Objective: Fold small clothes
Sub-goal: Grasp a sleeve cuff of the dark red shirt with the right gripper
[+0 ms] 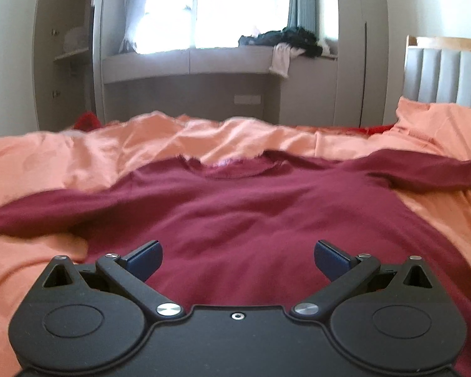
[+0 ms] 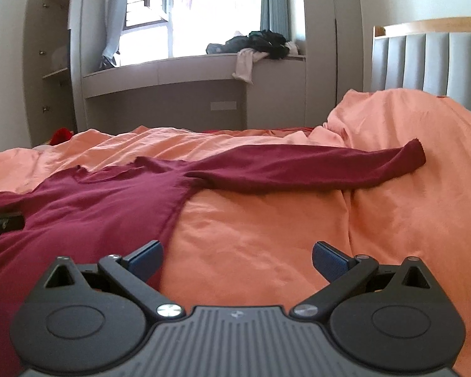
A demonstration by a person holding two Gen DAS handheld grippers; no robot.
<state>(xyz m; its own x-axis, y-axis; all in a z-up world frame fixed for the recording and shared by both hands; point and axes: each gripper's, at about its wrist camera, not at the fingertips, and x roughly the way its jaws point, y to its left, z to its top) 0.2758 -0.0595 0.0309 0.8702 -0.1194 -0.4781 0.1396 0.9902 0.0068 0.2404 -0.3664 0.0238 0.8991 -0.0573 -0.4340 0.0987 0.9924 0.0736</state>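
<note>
1. The maroon long-sleeved top (image 1: 235,213) lies spread face-up on the orange bedspread (image 1: 62,163), collar (image 1: 235,169) toward the window, both sleeves stretched out sideways from the body. It is not yet folded.
2. The left claw (image 1: 238,259) hovers over the lower body of the top, jaws spread wide, nothing between them.
3. The right claw (image 2: 237,259) stands just off the top's right side seam (image 2: 177,210), jaws likewise wide and empty; its left fingertip (image 2: 146,259) overlaps the hem edge in the view, and contact cannot be confirmed.
4. Judgement: the step in hand is the first fold. The right sleeve (image 2: 314,166) lies well beyond the seam and should be pinched near its cuff (image 2: 414,154) and carried across the body, kept flat.
5. The fabric looks soft and limp; a shallow pinch risks taking the bedspread with it, since the bedspread is rumpled and yielding beneath the top.
6. Beyond the collar: a window seat (image 2: 172,66) carrying a heap of dark clothes (image 2: 260,42). Right of the top: a raised fold of bedspread and a padded headboard (image 2: 430,62). Neither obstructs.
7. The left claw's body shows at the top's left edge in the right wrist view; the sleeve's path should clear it.
</note>
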